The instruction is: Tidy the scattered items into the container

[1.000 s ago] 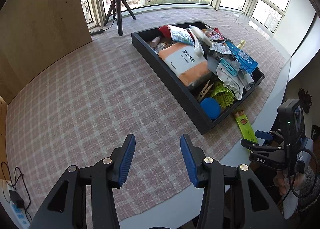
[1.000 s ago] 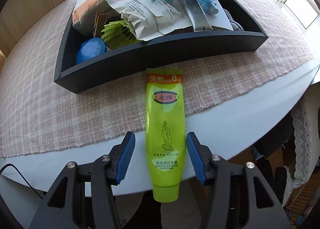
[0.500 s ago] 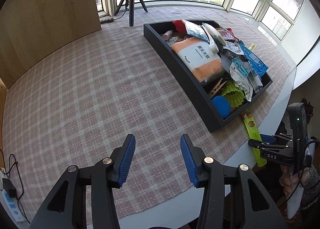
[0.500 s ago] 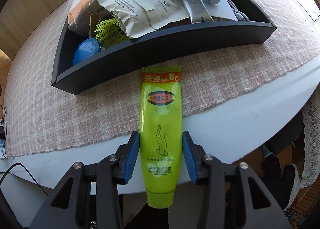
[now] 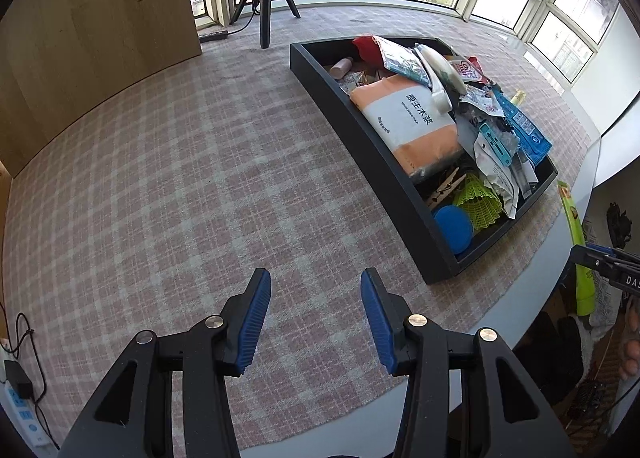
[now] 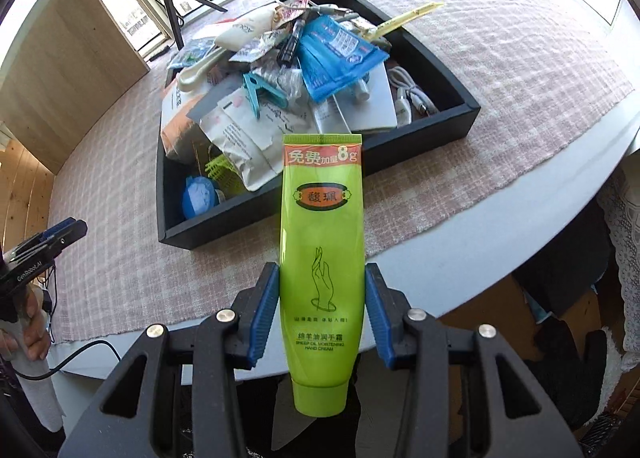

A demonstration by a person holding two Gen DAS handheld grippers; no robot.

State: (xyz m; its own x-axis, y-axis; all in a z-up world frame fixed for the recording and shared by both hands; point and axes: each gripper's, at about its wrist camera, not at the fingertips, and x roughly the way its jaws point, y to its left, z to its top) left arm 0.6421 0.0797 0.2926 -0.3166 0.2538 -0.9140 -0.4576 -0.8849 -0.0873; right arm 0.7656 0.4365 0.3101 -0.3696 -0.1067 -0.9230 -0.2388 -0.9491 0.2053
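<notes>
Above the black rectangular tray's (image 6: 448,120) near wall, right gripper (image 6: 322,312) pinches a glossy lime-green plastic hand-cream tube (image 6: 322,242); only the left view shows left gripper (image 5: 316,318) spread, empty, over checked woven cloth (image 5: 180,194).

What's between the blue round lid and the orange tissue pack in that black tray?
In the left wrist view, a wooden clothespin lies between the blue lid and the orange tissue pack, inside the black tray.

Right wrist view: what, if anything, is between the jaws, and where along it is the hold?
The right gripper is shut on the green hand cream tube, across its lower body above the cap. The left gripper holds nothing.
</notes>
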